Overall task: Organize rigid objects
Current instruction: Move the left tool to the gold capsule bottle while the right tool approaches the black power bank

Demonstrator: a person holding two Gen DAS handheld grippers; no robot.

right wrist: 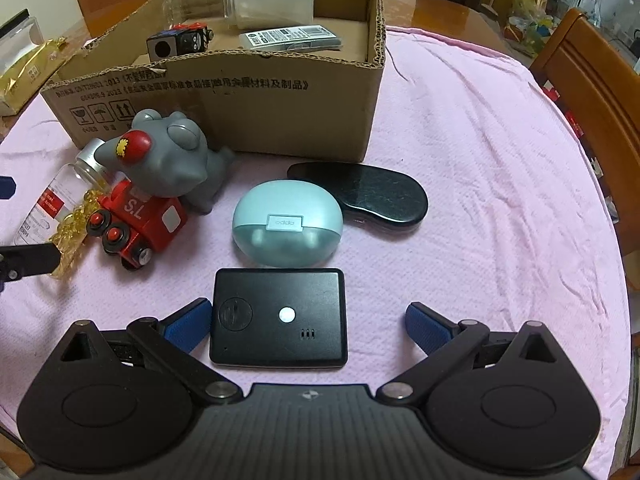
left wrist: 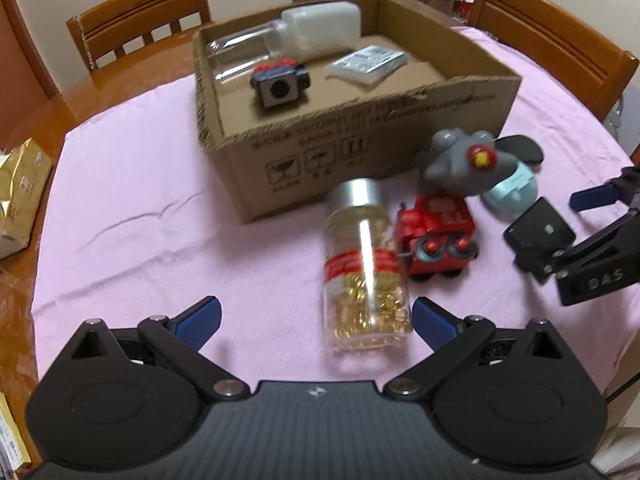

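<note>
A cardboard box (left wrist: 360,128) (right wrist: 224,92) stands on the pink cloth and holds a white bottle (left wrist: 320,28), a clear jar (left wrist: 240,52), a black cube toy (left wrist: 280,84) and a flat packet (left wrist: 368,62). In front lie a bottle of gold capsules (left wrist: 366,268), a red toy train (left wrist: 436,236) (right wrist: 136,220), a grey figure (left wrist: 460,164) (right wrist: 168,152), a teal earbud case (right wrist: 288,232), a black oval case (right wrist: 368,192) and a black flat device (right wrist: 280,318). My left gripper (left wrist: 316,320) is open around the capsule bottle's base. My right gripper (right wrist: 308,320) is open around the black device.
Wooden chairs (left wrist: 140,12) stand behind the table. A gold foil bag (left wrist: 20,196) lies at the left edge. My right gripper also shows in the left wrist view (left wrist: 592,232), beside the black device (left wrist: 538,236).
</note>
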